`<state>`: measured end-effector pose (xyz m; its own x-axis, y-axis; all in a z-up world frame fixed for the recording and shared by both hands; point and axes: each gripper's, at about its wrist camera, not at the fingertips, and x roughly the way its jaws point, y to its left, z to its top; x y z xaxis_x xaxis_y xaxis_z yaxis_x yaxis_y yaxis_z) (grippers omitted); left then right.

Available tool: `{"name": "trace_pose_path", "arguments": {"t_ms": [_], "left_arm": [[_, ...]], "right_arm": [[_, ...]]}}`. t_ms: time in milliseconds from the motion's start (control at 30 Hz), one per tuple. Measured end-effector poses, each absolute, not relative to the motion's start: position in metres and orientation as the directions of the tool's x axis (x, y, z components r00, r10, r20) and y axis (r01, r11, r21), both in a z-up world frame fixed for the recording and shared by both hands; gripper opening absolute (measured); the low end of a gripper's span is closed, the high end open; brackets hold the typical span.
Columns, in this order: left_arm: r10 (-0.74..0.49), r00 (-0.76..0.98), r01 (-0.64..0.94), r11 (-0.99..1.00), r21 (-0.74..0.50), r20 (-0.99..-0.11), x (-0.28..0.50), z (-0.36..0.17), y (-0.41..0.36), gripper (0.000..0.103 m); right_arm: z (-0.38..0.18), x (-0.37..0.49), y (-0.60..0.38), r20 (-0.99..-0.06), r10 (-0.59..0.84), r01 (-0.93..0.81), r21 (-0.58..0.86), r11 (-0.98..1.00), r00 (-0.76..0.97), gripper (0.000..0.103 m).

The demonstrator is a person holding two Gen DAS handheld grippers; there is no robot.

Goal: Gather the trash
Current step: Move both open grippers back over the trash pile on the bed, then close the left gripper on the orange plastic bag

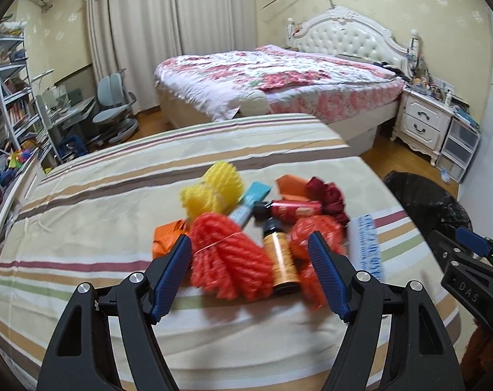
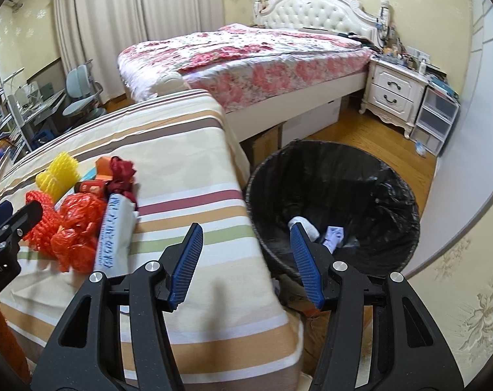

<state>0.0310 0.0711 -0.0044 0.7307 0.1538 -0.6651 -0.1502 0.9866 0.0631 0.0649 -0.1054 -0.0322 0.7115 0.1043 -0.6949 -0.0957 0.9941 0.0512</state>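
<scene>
A heap of trash lies on the striped table cover (image 1: 116,169): a red foam net (image 1: 228,260), a yellow foam net (image 1: 214,192), an orange bottle (image 1: 280,260), a red tube (image 1: 295,210), crumpled red plastic (image 1: 315,231), a white packet with blue print (image 1: 367,247) and orange paper (image 1: 165,238). My left gripper (image 1: 251,244) is open just above the heap, its fingers either side of the red net and bottle. My right gripper (image 2: 248,238) is open and empty, over the table edge beside the black-lined bin (image 2: 334,205), which holds a few white scraps (image 2: 334,236). The heap also shows in the right wrist view (image 2: 80,218).
A floral bed (image 2: 246,62) stands behind the table, with a white nightstand (image 2: 393,94) and plastic drawers (image 2: 435,120) at right. A desk chair (image 1: 112,110) and bookshelves (image 1: 11,97) are at left. Wooden floor (image 2: 377,137) lies beyond the bin.
</scene>
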Motion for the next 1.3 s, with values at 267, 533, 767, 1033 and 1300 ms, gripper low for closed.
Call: {"name": "trace_pose_path", "arguments": {"t_ms": [267,533,767,1033,1300], "left_arm": [[0.191,0.713,-0.208,0.976,0.056,-0.675,0.015,-0.013,0.11,0.072],[0.227,0.676,-0.284,0.958,0.037,-0.701,0.012,-0.022,0.153,0.072],[0.209,0.685,-0.286,0.958,0.005,-0.698,0.006,-0.016,0.166,0.072],[0.206,0.692,-0.262,0.965,0.026,-0.692,0.015,-0.016,0.164,0.072],[0.244,0.666,-0.28,0.958,0.067,-0.705,0.026,-0.021,0.178,0.072]], "right_arm": [[-0.032,0.066,-0.088,-0.701,0.116,-0.122,0.041,0.992,0.703,0.054],[-0.036,0.072,-0.075,-0.711,0.126,-0.143,0.036,0.989,0.692,0.055],[-0.039,0.073,-0.068,-0.717,0.13,-0.154,0.032,0.988,0.685,0.054],[-0.042,0.075,-0.07,-0.722,0.132,-0.15,0.041,0.988,0.679,0.055],[-0.042,0.072,-0.071,-0.722,0.133,-0.147,0.044,0.988,0.679,0.055]]}}
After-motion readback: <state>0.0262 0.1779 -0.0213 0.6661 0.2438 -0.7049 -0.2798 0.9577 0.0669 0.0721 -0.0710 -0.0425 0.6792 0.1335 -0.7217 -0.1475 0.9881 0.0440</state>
